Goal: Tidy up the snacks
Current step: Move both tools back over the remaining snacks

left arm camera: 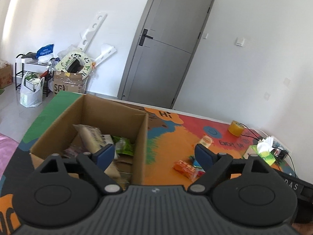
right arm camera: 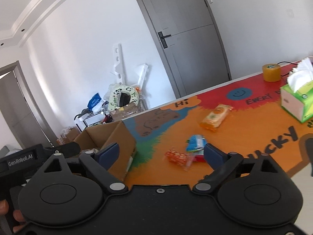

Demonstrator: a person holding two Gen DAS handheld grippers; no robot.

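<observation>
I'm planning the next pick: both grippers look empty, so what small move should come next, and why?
Probably ease the right hand-held gripper forward over the orange snack packet. Its jaws stand open with nothing between them, the packet is the nearest loose snack on the mat, and the cardboard box already holding snacks sits just to its left.

Looking like a lived-in home, a spare room or living area; plain white walls meeting a grey panelled door with a black lever handle (left arm camera: 168, 45); a black wire shoe rack (left arm camera: 29, 72) sitting by the wall, crowded with a white plastic carrier bag (left arm camera: 30, 92) and a taped brown cardboard carton (left arm camera: 68, 83); a colourful cartoon-print table mat (right arm camera: 244, 129) covering the table, carrying a green tissue box (right arm camera: 297, 103); recessed ceiling spotlights showing in the right wrist view.
</observation>
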